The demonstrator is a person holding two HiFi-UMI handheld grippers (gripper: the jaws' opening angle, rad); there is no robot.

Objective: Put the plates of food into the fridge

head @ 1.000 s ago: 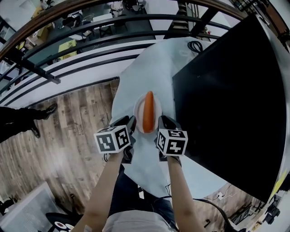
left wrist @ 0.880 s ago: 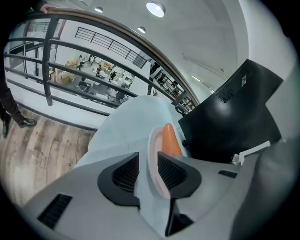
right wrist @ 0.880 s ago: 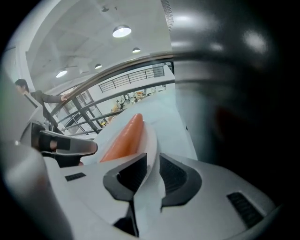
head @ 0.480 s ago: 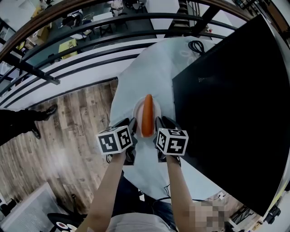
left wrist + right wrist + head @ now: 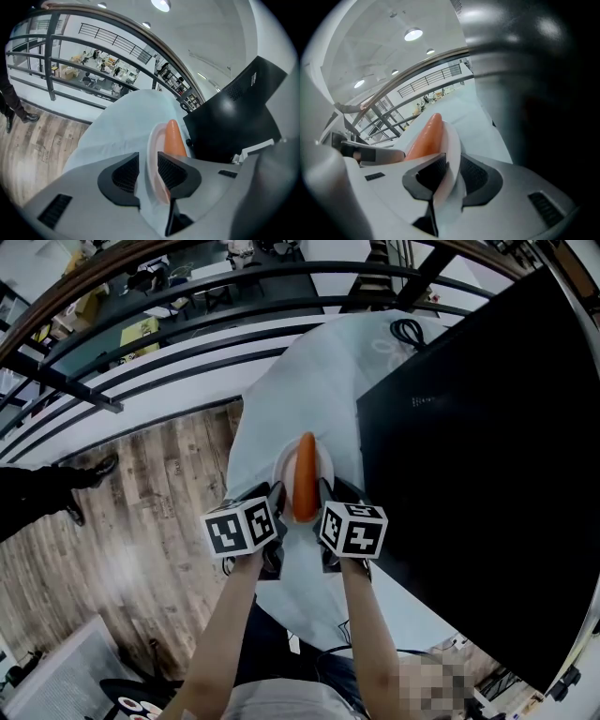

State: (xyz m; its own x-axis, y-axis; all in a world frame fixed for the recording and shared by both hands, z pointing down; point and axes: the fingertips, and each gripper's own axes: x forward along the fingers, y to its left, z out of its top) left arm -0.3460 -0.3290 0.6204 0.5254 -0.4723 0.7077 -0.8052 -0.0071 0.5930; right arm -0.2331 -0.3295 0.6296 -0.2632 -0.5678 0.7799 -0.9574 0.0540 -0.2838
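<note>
One: Two grippers at one plate [image 5: 283,468]. How does the left gripper [image 5: 147,164] stand?

Two: Its jaws have just been opening and are now spread wide. The plate's rim runs between them, close to the right-hand pad, and the table [image 5: 309,362] shows through the gap on the other side. It clamps nothing.

One: And the right gripper [image 5: 452,173]?

Two: Its jaws have just been opening too and stand apart. The plate's opposite rim sits between its pads, but they do not squeeze it. It has hold of nothing either.

One: Where does the plate lie?

Two: It is flat on the pale-covered table. A carrot [image 5: 305,474] lies lengthwise on it, with its tip toward 12 o'clock in the head view. The left gripper is at the plate's 7 o'clock and the right one at its 5 o'clock.

One: And the fridge?

Two: The black fridge [image 5: 469,446] rises at the plate's 3 o'clock, near it but not touching. A wooden floor [image 5: 159,493] lies at 9 o'clock. A dark railing [image 5: 187,310] crosses toward 11 o'clock.
</note>
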